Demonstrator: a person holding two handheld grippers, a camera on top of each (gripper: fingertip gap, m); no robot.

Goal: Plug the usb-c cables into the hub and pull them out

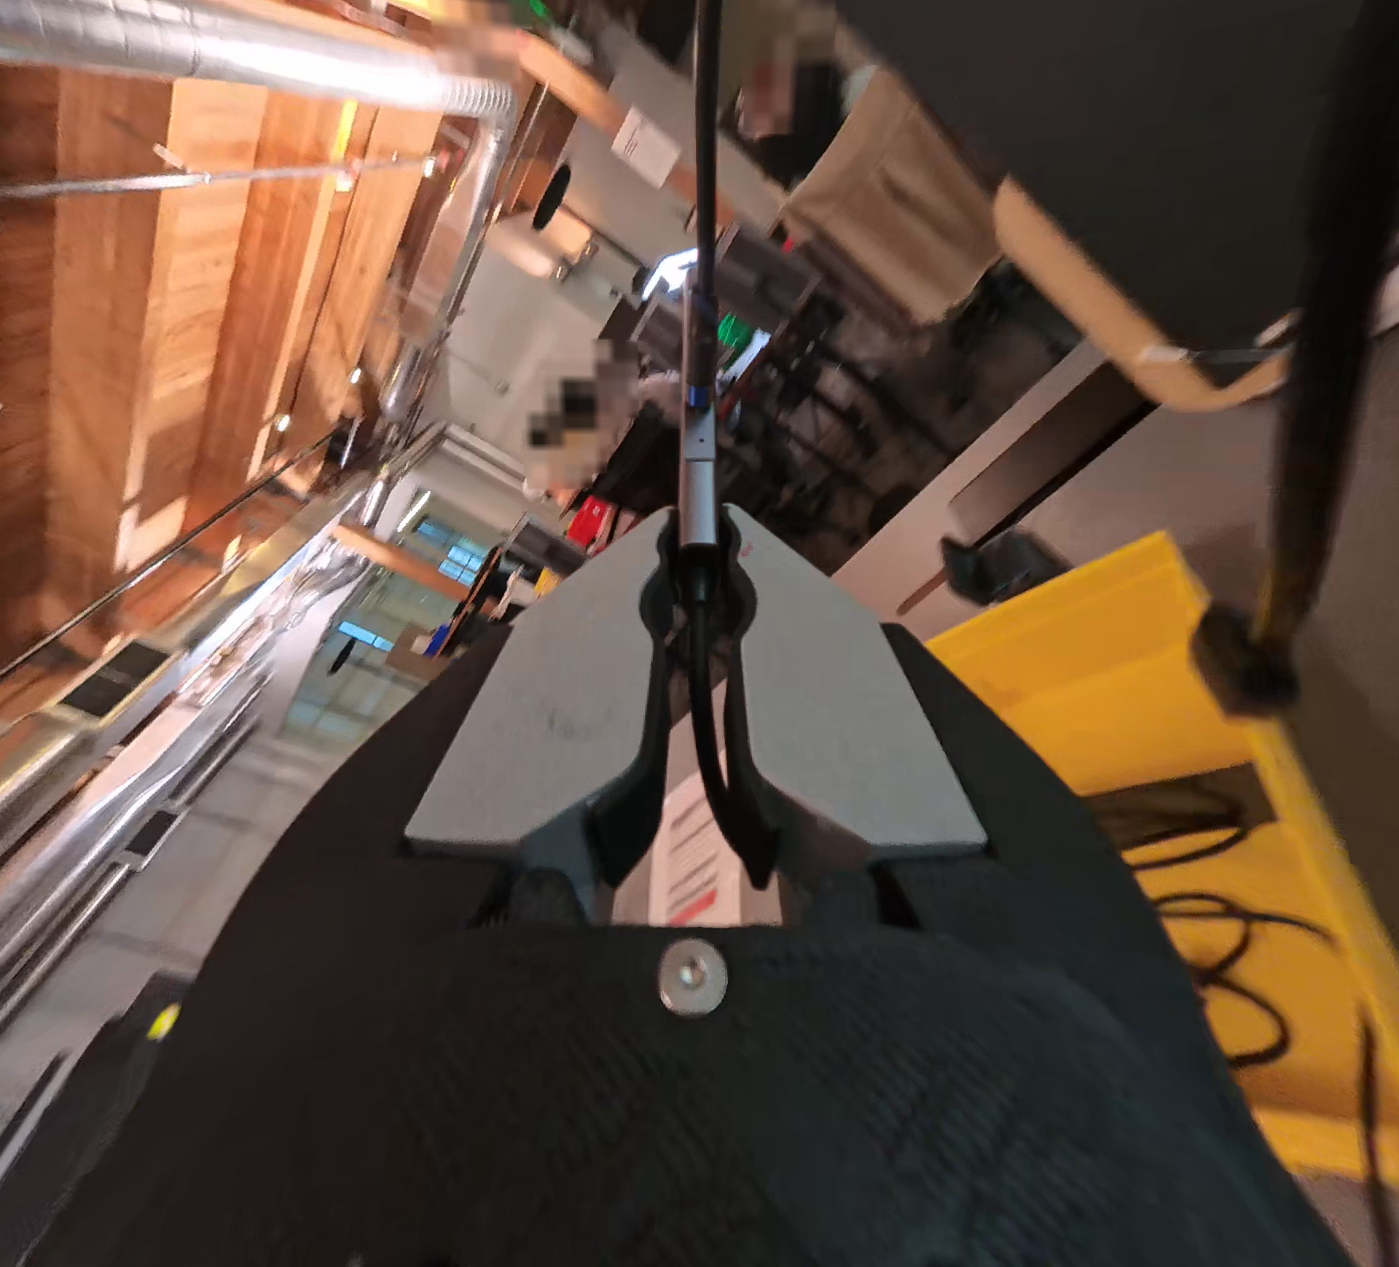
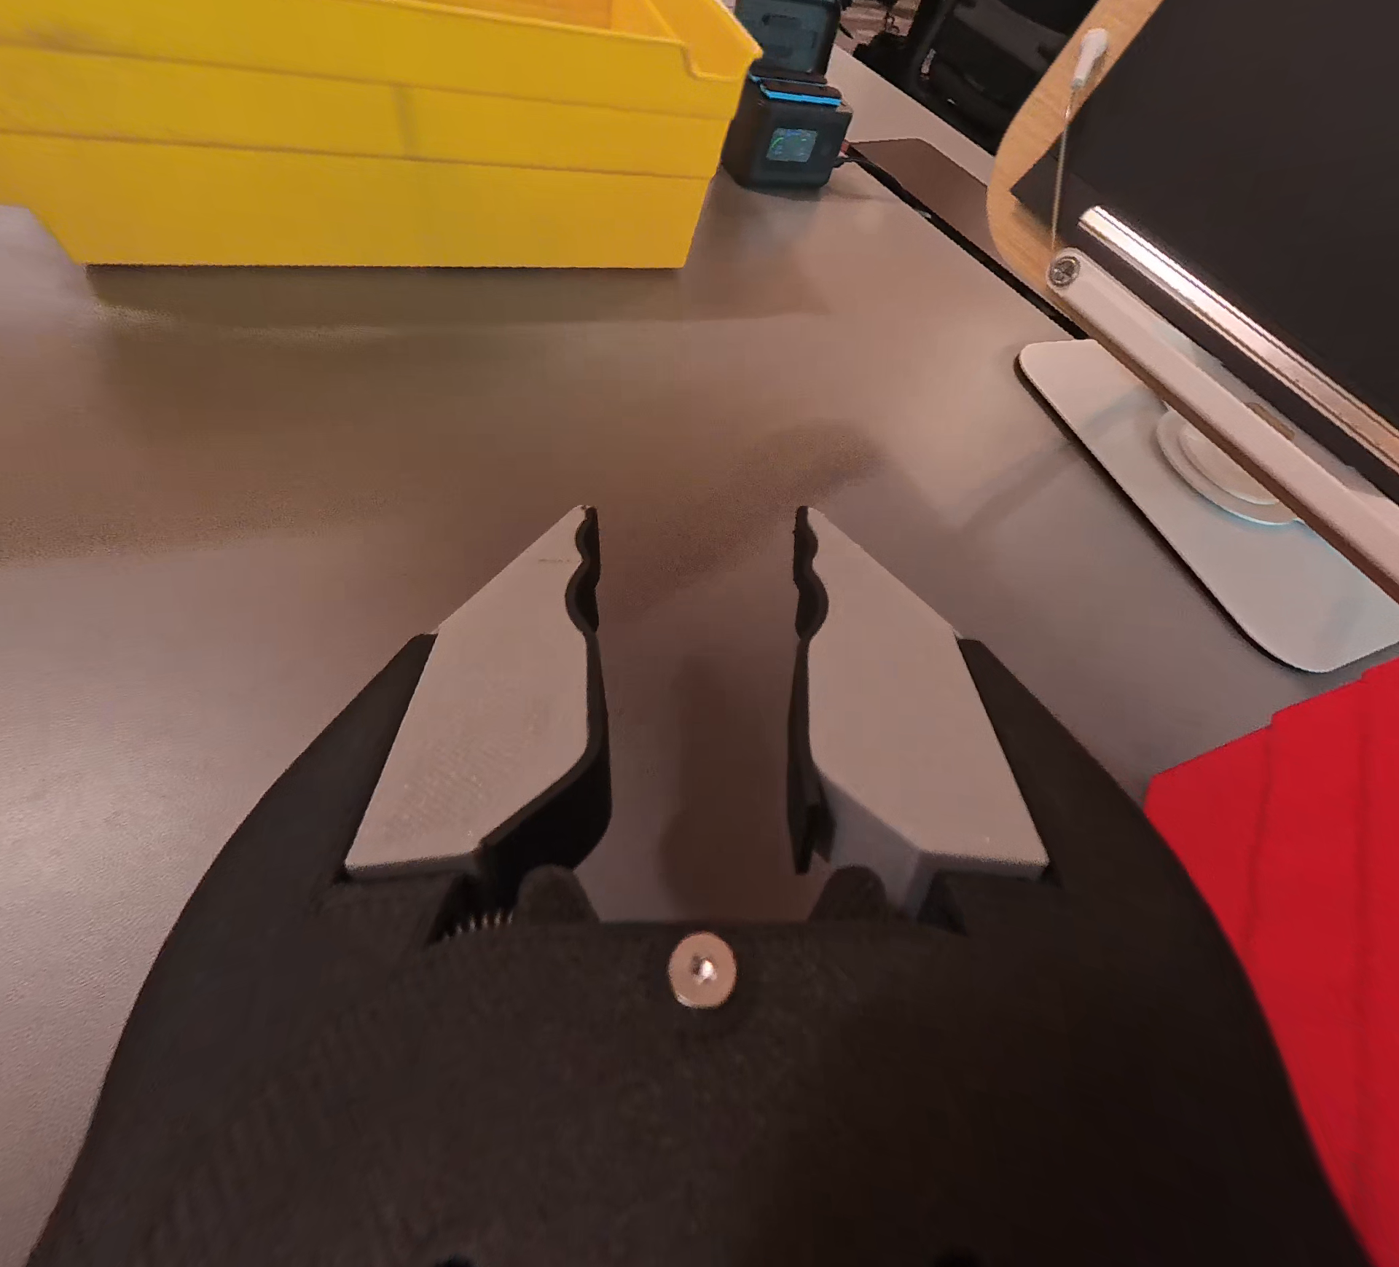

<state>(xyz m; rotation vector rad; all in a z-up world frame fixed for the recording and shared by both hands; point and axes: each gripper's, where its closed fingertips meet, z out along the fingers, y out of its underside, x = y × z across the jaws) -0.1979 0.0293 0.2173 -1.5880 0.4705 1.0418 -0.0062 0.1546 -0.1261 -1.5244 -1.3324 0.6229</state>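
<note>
Wooden ceiling beams (image 1: 227,262) and a silver duct (image 1: 227,46) fill the tilted left wrist view. My left gripper (image 1: 698,528) pinches the grey hub (image 1: 698,474) near its own black lead, and a black usb-c cable (image 1: 708,95) runs from the hub's far end. My right gripper (image 2: 696,534) hangs spread over the grey table (image 2: 378,436), yellow bin (image 2: 341,125) ahead on the left, monitor (image 2: 1249,95) on the right.
</note>
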